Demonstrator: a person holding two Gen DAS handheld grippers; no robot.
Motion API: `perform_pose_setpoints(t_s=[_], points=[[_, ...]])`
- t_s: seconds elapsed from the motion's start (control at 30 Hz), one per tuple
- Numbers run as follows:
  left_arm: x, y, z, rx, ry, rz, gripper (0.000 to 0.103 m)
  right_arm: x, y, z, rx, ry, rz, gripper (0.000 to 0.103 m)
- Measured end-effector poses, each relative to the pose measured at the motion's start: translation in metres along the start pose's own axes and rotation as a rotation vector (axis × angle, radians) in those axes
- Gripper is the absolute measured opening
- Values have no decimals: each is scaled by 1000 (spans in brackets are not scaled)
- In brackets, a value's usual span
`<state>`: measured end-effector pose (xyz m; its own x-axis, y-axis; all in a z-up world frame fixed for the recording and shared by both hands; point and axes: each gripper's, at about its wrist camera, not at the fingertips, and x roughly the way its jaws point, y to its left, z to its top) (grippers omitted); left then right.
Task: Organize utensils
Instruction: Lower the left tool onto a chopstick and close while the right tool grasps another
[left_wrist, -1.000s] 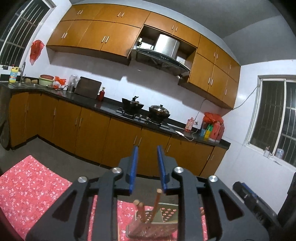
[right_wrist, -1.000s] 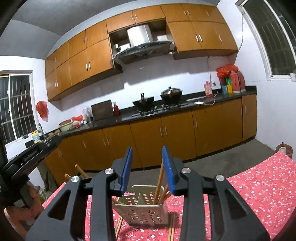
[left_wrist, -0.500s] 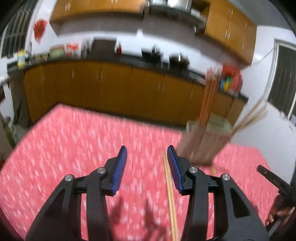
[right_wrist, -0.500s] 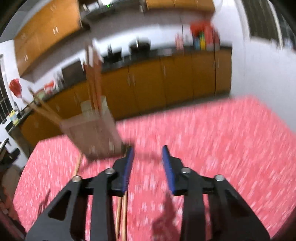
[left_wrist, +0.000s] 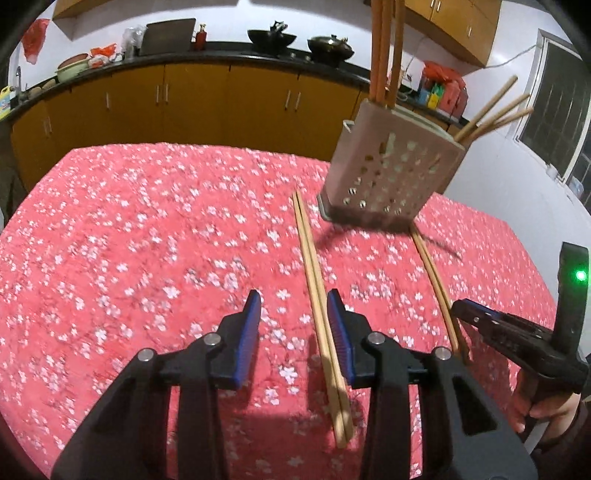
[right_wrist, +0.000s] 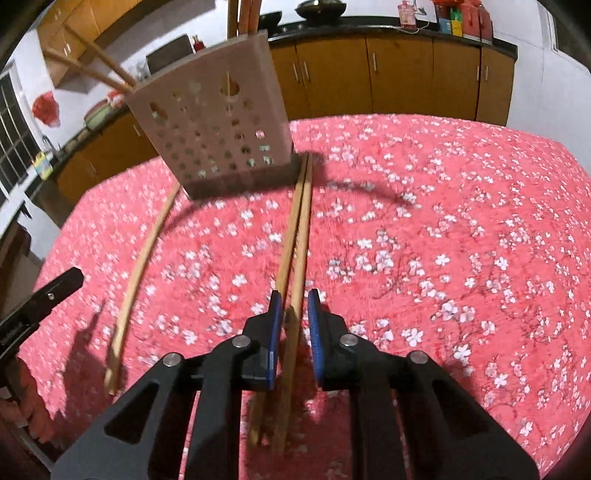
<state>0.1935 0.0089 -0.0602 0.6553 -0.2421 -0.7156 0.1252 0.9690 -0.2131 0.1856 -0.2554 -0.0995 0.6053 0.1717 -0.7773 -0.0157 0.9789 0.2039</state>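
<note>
The right gripper (right_wrist: 293, 317) is lowered over the table with its blue pads narrowly spaced on either side of a pair of chopsticks (right_wrist: 295, 236); whether the pads touch the sticks cannot be determined. This pair lies flat on the red floral tablecloth (right_wrist: 443, 229), its far end reaching the base of the perforated utensil holder (right_wrist: 210, 136). The left gripper (left_wrist: 293, 325) is spread wide and holds nothing; a second pair of chopsticks (left_wrist: 314, 269) lies on the cloth between its pads, closer to the right-hand pad (left_wrist: 338, 332). That pair runs toward the holder's left side and ends just beside its base. The holder stands upright on the tablecloth, with several chopsticks (left_wrist: 384, 48) standing in one compartment and others (left_wrist: 495, 110) leaning outward from another. Beyond the table, orange-brown cabinets (left_wrist: 221, 99) run under a dark counter (left_wrist: 229, 57) carrying two pots (left_wrist: 328, 42).
</note>
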Motion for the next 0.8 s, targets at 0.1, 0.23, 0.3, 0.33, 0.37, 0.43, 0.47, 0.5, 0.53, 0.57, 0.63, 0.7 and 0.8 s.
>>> perform_pose_setpoints(t_s=[0.1, 0.23, 0.3, 0.33, 0.37, 0.43, 0.47, 0.5, 0.53, 0.57, 0.63, 0.7, 0.8], points=[[7, 0, -3, 0, 24, -10, 35, 1, 0, -3, -17, -9, -23, 8], [15, -2, -7, -3, 61, -36, 28, 0, -11, -2, 21, -32, -88, 7], [19, -3, -10, 4, 73, -43, 26, 0, -21, -2, 52, -40, -104, 7], [21, -4, -11, 9, 81, -46, 25, -1, -24, -2, 59, -41, -106, 7], [23, -5, -12, 11, 86, -49, 24, -2, -25, -2, 60, -43, -106, 7], [25, -6, -15, 17, 99, -54, 23, -2, -26, -3, 55, -45, -108, 7], [26, -7, -15, 19, 103, -54, 22, -2, -25, -4, 48, -47, -114, 7], [27, -8, -15, 21, 107, -54, 22, -3, -24, -5, 44, -49, -118, 8], [29, -9, -16, 23, 111, -57, 21, -4, -24, -5, 42, -50, -120, 8], [29, -9, -17, 24, 114, -60, 21, -4, -24, -6, 41, -51, -120, 7], [29, -11, -18, 31, 117, -61, 21, -4, -23, -6, 42, -51, -119, 8], [32, -12, -19, 41, 119, -55, 20, -5, -23, -6, 42, -52, -118, 8], [33, -13, -18, 50, 117, -37, 20, -5, -23, -7, 35, -53, -122, 8]])
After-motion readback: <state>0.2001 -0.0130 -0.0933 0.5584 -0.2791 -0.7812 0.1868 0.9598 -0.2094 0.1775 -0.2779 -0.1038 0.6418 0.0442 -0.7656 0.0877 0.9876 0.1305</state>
